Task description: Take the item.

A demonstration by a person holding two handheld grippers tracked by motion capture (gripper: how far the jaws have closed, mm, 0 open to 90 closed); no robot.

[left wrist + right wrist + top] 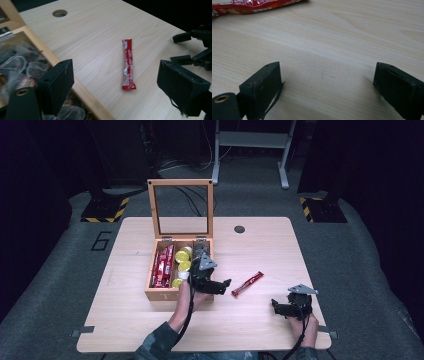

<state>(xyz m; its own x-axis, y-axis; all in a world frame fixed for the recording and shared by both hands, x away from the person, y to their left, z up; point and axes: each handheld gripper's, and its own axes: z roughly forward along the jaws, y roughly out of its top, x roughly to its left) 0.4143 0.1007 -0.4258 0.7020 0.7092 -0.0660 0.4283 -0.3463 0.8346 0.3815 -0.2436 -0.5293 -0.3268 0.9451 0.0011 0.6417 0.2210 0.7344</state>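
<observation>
Dark floor lies all around the pale wooden counter (260, 255). On it sits a wooden box (159, 294) with its glass lid standing up, so things can go in. One part of the box holds red sticks (162, 265), the middle part holds little yellow-topped cups (183, 262), and the last part holds clear wrapped bits. One more red stick packet (247, 284) lies flat on the counter, just beside the box and not held. The left gripper (226, 284) hangs near the box with jaws apart and empty, pointing at that packet, likely to pick it up. The right gripper (275, 306) waits low over the counter, well apart, jaws wide and empty.
</observation>
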